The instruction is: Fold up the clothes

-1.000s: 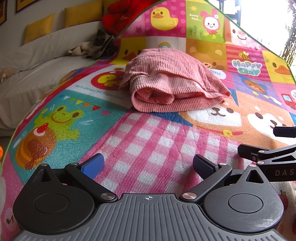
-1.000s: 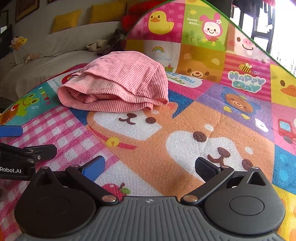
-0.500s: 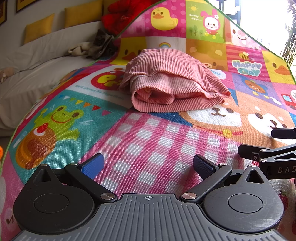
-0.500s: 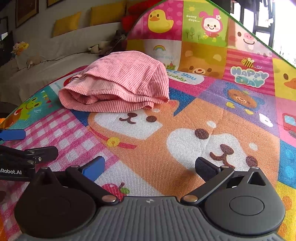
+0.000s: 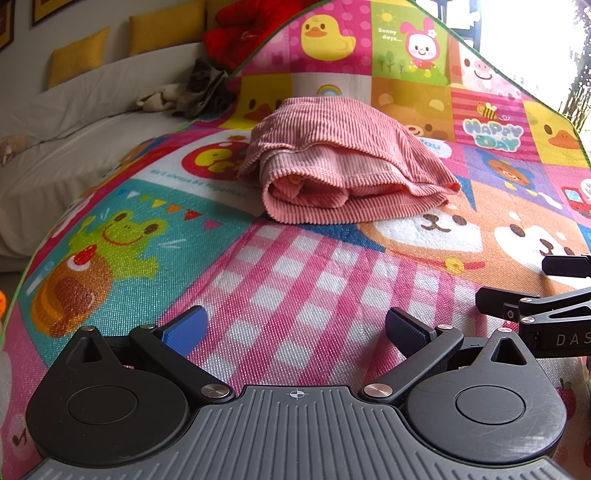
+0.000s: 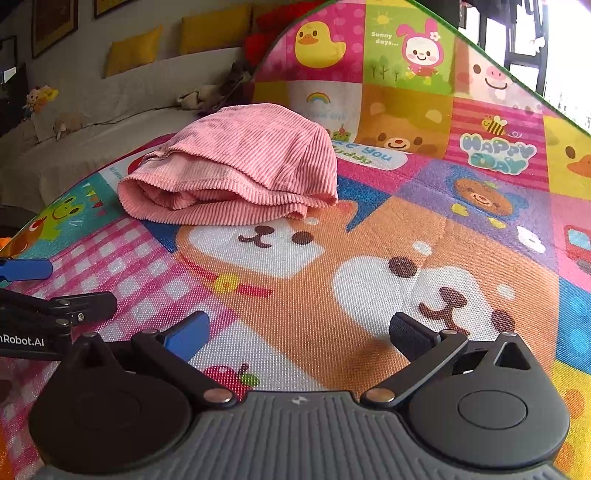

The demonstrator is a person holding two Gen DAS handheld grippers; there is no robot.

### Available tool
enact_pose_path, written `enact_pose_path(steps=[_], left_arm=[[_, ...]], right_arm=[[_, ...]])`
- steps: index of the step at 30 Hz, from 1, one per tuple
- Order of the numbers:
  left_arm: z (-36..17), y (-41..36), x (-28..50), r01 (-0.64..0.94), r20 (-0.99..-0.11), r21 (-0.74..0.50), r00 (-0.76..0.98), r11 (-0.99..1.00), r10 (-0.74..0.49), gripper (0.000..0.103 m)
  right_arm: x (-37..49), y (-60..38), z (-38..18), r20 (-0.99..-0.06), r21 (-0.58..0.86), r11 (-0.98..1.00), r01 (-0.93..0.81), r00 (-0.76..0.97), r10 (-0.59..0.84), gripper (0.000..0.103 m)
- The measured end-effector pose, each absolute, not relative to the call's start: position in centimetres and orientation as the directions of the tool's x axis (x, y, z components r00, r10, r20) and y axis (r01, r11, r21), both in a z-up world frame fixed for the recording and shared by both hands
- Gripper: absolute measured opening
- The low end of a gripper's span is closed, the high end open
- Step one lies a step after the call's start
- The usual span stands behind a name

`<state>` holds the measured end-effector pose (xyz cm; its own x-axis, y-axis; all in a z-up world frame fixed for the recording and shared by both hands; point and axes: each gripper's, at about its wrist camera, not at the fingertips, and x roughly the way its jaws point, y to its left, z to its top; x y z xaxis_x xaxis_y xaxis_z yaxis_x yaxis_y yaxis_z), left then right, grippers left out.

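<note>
Folded pink corduroy garment (image 5: 343, 181) lies on the cartoon play mat (image 5: 295, 280), upper centre of frame, with both grippers spread wide and empty.

Nothing stands between the left gripper (image 5: 295, 326) or right gripper (image 6: 297, 332) and the garment; only bare mat. A white sofa (image 5: 85, 147) with yellow cushions (image 5: 79, 55) fills the upper left. The left view alone shows a red plush (image 5: 251, 27) and crumpled grey cloth (image 5: 195, 90); the right view alone shows small toys (image 6: 38, 98) on the sofa.

Both wrist cams low over mat (image 5: 295, 280) — side-by-side, shared pink garment (image 6: 236, 166) ahead
</note>
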<state>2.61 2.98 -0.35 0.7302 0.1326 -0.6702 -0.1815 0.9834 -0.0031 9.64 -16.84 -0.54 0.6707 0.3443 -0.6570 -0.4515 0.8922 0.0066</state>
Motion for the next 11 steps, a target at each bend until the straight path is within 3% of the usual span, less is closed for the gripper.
enact_pose_path(steps=[11], left_arm=[[-0.3,3.07,2.5,-0.179,-0.667,-0.011,0.734,0.984,0.126,0.103]], right_arm=[[9.73,-16.83,-0.53,-0.658,0.005,0.891,-0.454,0.669,0.344,0.103]])
